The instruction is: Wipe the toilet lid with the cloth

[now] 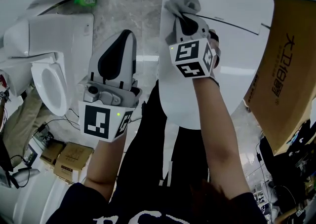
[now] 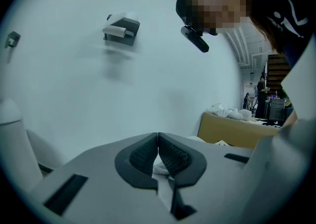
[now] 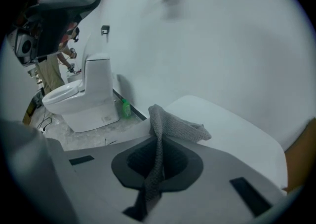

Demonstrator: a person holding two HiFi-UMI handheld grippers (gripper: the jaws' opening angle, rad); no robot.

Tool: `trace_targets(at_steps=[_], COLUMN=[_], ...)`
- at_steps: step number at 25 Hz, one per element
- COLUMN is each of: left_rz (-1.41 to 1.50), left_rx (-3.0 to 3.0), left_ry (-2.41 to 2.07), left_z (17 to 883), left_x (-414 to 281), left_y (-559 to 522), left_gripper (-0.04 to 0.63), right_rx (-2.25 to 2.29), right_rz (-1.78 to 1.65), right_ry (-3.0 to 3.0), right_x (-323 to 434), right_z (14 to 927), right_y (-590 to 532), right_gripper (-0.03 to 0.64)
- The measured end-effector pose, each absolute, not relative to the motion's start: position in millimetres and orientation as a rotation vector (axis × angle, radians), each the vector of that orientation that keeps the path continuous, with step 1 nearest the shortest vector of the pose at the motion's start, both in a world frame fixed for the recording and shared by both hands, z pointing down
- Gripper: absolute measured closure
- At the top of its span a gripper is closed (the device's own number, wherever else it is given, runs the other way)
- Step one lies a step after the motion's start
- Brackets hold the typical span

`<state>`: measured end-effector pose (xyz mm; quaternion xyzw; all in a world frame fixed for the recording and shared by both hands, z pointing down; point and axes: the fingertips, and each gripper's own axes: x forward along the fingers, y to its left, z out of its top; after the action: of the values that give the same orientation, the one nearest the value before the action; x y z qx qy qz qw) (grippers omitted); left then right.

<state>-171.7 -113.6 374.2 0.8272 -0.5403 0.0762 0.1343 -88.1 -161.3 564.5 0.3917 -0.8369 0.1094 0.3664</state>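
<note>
The white toilet lid fills the upper right of the head view. A grey cloth lies bunched at its far left edge, and my right gripper is shut on it. In the right gripper view the cloth runs up between the jaws and folds over onto the lid. My left gripper hangs over the floor to the left of the lid, apart from it. In the left gripper view its pads meet with nothing held.
A second white toilet stands at the left, also seen in the right gripper view, with a green bottle by the wall. A large cardboard box flanks the lid's right side. Small boxes and cables lie lower left.
</note>
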Motion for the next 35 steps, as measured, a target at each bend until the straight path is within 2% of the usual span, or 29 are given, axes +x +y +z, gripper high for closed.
trace_targets(at_steps=[6,15,22,35], left_rz=[0.224,0.225,0.235,0.234], left_rx=[2.396,2.404,2.415,2.425], left_ry=[-1.576,-1.577,-1.576,-1.567], left_z=[373,371,371,367], left_x=[-174,-171,-168,-159], left_y=[-113,-116,-119,-117], left_gripper=[0.574,0.574,0.574,0.574], right_rx=[0.784,0.57,0.605,0.96], right_rz=[0.196,0.077,0.086,0.222], right_ry=[-2.215,-2.263,-2.265,-2.092], right_x=[-145,-145,-93,53], right_z=[564,565,567,568], right_y=[-133,-105,-109,-129], right_gripper=[0.592,0.592,0.592,0.592])
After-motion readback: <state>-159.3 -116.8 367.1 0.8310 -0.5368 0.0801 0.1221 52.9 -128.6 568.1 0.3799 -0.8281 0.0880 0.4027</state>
